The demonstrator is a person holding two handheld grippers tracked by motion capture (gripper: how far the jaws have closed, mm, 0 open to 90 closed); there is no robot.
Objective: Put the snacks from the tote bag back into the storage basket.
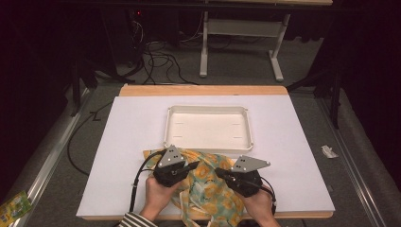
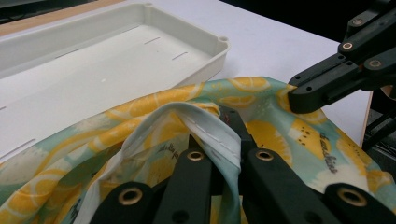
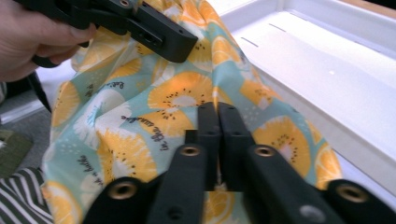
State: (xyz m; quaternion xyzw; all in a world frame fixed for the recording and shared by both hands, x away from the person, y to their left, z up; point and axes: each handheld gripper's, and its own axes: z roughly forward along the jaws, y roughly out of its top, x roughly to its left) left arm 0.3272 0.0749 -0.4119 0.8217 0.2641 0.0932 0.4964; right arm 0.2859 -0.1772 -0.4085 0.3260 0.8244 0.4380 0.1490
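Lemon-print cloth (image 1: 208, 189) sits at the near edge of the white counter (image 1: 132, 142), bunched in a heap just near of the empty white tray (image 1: 208, 127), its far edge touching or nearly touching the tray wall. Left tongs (image 1: 195, 165) are clenched on a stitched hem/strap (image 2: 205, 128) of the cloth; the hem is pinched between the jaws in the left gripper view. Right tongs (image 1: 221, 172) are clenched too, jaws pressed together at the cloth's right side; looks like a fold is nipped, but can't be certain.

Progress, my read: early. Both grips are on; the cloth isn't spread, folded or in the tray. Lifting, straightening & placing are all left.

Orientation: crumpled, so no clear axis; the heap runs roughly near-to-far, w/ a strap trailing off the near edge.
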